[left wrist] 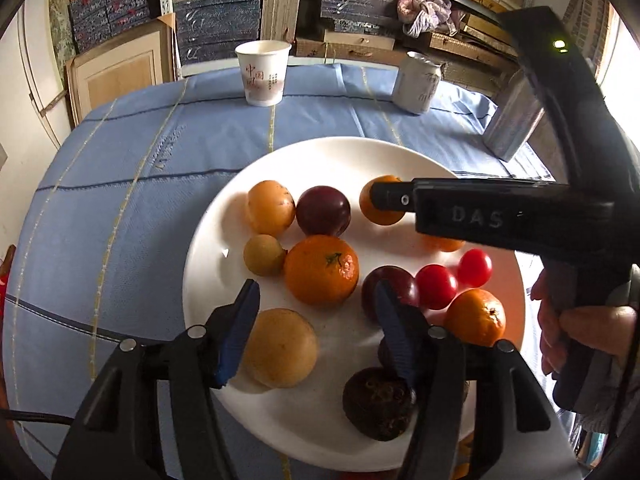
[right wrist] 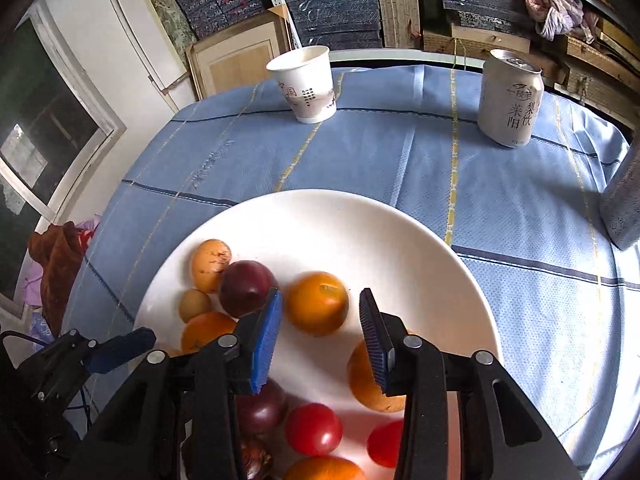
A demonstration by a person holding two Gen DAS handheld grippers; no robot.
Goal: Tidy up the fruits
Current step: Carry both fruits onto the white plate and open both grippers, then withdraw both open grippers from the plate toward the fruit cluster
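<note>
Both tongs, left [left wrist: 316, 316] and right [right wrist: 320, 332], hover apart and empty over the plate [left wrist: 320, 160]. It holds four oranges [left wrist: 321, 270], two tomatoes [left wrist: 436, 286], two plums [left wrist: 323, 211]; its far half is bare.

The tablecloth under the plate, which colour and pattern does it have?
The tablecloth is light blue with dark blue and yellow stripes forming a grid; the right wrist view shows it best.

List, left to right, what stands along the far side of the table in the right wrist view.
paper cup → drink can → grey box, cut off by the picture's right edge.
</note>
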